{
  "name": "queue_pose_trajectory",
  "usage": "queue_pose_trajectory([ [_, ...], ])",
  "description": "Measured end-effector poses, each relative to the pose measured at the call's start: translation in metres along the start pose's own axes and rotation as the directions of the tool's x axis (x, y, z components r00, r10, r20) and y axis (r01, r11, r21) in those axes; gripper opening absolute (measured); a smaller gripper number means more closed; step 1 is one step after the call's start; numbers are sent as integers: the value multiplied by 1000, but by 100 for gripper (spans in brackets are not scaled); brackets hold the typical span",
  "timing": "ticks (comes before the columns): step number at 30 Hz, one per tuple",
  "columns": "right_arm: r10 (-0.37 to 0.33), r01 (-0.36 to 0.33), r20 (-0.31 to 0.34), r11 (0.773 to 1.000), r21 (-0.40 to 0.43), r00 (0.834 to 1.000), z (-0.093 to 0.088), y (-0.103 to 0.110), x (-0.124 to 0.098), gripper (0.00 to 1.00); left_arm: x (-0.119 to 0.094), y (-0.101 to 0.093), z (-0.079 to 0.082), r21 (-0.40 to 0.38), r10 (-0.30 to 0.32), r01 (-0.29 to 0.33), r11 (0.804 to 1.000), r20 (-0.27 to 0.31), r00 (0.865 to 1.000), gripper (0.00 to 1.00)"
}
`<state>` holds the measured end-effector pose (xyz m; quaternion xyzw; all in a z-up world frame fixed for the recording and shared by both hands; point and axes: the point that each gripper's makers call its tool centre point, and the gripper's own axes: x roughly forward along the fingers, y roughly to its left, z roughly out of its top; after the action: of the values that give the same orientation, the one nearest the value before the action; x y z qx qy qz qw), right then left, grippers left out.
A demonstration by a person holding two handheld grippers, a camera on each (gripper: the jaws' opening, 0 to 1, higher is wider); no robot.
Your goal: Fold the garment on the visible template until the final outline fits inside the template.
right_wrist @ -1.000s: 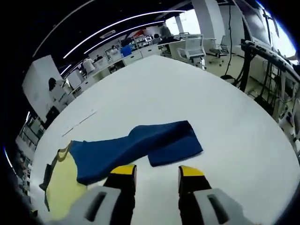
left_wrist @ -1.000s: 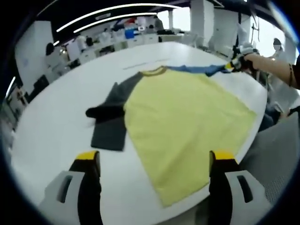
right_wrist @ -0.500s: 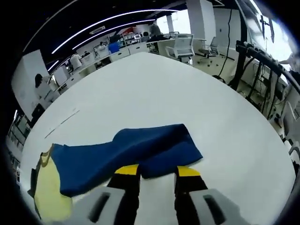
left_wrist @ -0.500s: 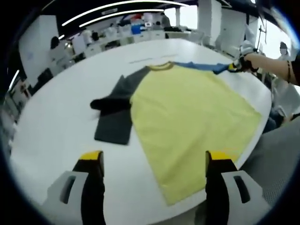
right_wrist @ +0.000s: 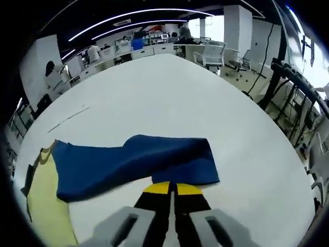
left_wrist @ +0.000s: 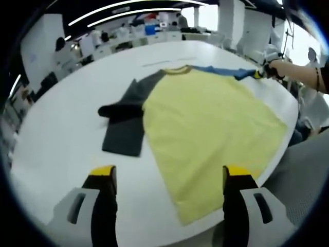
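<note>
I judge the folding to be barely begun. From my left hand-held gripper view the shirt [left_wrist: 205,128] lies almost fully spread on the white counter [left_wrist: 56,139]: the yellow body is flat and unfolded, with its lower hem at the counter's near edge, beside my left hand-held gripper [left_wrist: 167,177]. The grey sleeve [left_wrist: 126,126] sticks out to one side of the yellow body, crumpled and bent back on itself. The blue sleeve [left_wrist: 221,70] runs out from the far side of the collar toward my right hand-held gripper [left_wrist: 258,73].

My left hand-held gripper hangs over the near part of the shirt with its jaws wide apart and nothing between them. In the right hand-held gripper view the jaws of my right hand-held gripper [right_wrist: 172,189] are pressed together, with their yellow tips at the near edge of the blue sleeve [right_wrist: 133,162]. They look to be pinching that cuff, though I cannot see cloth between the tips.

No clear template outline shows around the shirt. There is only a faint dark line [right_wrist: 69,118] on the counter beyond the collar, so I cannot say how the garment sits against it.

What is left, as I read it, is nearly everything: both sleeves brought in over the yellow body, then the body folded down. The sleeve grip would be the first step.
</note>
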<state>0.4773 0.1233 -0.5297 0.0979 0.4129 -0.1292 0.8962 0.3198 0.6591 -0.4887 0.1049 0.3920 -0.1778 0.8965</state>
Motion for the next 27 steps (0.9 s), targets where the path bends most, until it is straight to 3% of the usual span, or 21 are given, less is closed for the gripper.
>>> queue_pose_trajectory([
  [5, 25, -25, -15, 1000, -11, 1000, -1, -5, -5, 0, -4, 2, 4, 4, 3, -3, 1000, 13, 1000, 81],
  [17, 50, -52, -39, 996, -66, 998, 4, -38, -27, 0, -6, 5, 10, 12, -1, 0, 1000, 33, 999, 83],
  [20, 53, -59, -55, 992, -108, 997, 4, -45, -33, 0, -5, 4, 12, 13, -7, 6, 1000, 39, 999, 83],
  [27, 75, -87, -85, 986, -145, 994, 4, -49, -44, 0, -5, 4, 16, 10, -10, 9, 1000, 54, 999, 83],
])
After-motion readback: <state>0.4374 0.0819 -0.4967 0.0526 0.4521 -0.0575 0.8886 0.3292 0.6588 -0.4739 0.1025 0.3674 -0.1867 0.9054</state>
